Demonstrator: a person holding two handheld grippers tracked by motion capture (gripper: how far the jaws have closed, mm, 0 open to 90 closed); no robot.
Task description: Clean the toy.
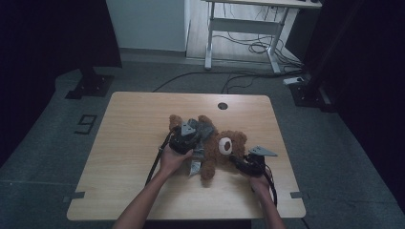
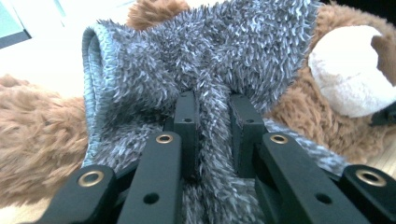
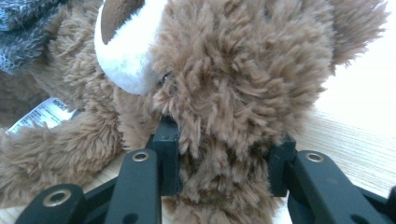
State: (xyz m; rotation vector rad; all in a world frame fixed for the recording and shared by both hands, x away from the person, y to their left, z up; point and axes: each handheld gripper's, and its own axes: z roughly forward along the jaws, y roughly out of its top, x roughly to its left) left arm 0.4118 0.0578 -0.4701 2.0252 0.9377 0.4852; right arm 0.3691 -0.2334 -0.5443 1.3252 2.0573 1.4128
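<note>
Item: brown teddy bear [image 1: 217,145], laid on its back near the middle of the wooden table [image 1: 133,129], head toward the person's right. White muzzle [image 2: 348,70] with a brown nose is seen.

Grey fuzzy garment [image 2: 196,70]: draped over the bear's body, beside the muzzle. A fold is pinched between the jaws of the left gripper [image 2: 212,135], which are closed on it.

Right gripper [image 3: 224,163]: clamped on the bear's head, fur bulging between the jaws.

White printed tag [image 3: 42,114]: seen by the bear's arm, below the garment.

Cable hole [image 1: 222,106]: set in the table beyond the bear.
</note>
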